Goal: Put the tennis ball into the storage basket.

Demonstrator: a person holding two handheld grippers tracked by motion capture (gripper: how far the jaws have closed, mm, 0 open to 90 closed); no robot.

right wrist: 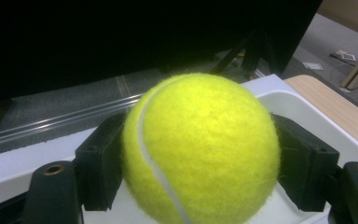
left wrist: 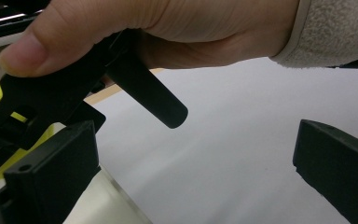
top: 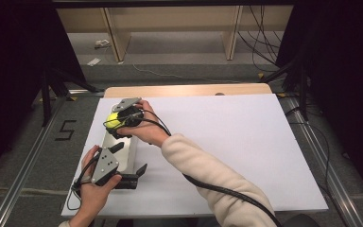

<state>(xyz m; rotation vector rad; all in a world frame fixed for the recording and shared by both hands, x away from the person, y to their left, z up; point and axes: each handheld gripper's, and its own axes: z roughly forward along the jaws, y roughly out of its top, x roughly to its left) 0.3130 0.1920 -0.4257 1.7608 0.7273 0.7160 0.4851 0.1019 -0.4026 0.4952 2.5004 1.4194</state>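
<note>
Surface: white table [top: 246, 156], dark surroundings.
Right gripper [right wrist: 200, 158]: jaws clamped on either side of ball [right wrist: 200, 149].
Ball: held just above white tray [right wrist: 307, 109], at table's left.
Left gripper [left wrist: 196, 177]: jaws apart, empty, beside tray's near end.
Nearer hand: right; tray lies directly below ball.
</note>
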